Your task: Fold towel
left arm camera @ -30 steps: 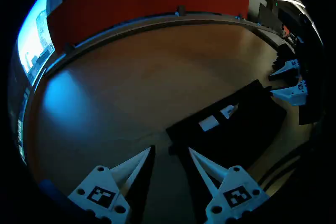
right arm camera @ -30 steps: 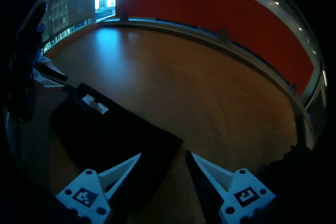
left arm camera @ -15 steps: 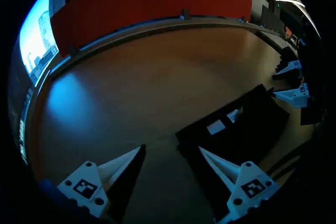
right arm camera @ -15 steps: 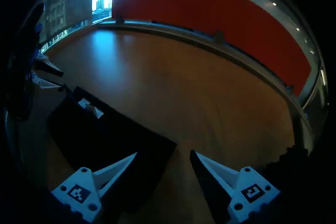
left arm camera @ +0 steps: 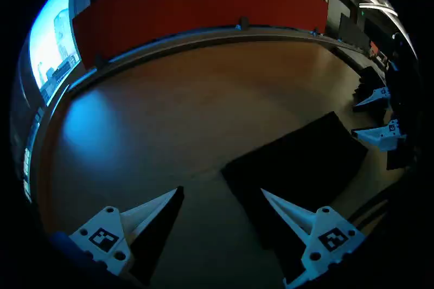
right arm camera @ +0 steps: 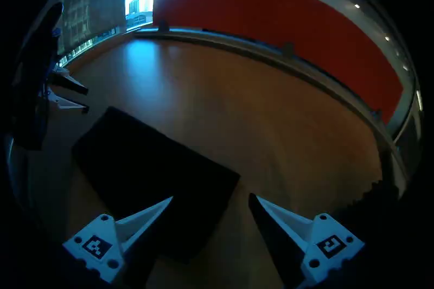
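A dark towel [left arm camera: 304, 161] lies folded flat as a rectangle on the wooden table [left arm camera: 190, 104]. In the left gripper view my left gripper [left arm camera: 219, 199] is open just above the table, its right finger over the towel's near left corner. The right gripper [left arm camera: 371, 118] appears far right at the towel's other end, open. In the right gripper view the towel [right arm camera: 152, 169] lies at lower left; my right gripper [right arm camera: 211, 207] is open, its left finger over the towel's near corner. The left gripper [right arm camera: 68, 94] sits open at far left beyond the towel.
A red partition [left arm camera: 200, 1] runs along the table's far edge, also seen as the red partition [right arm camera: 282, 23]. A bright window [left arm camera: 51, 50] lies at the left. Bare tabletop [right arm camera: 260, 121] stretches beyond the towel. A dark object [right arm camera: 374, 202] sits at the right edge.
The towel's folded-over edge with white labels has dropped flat; no labels show now. Both grippers widened and let go of the towel, drawing back slightly.
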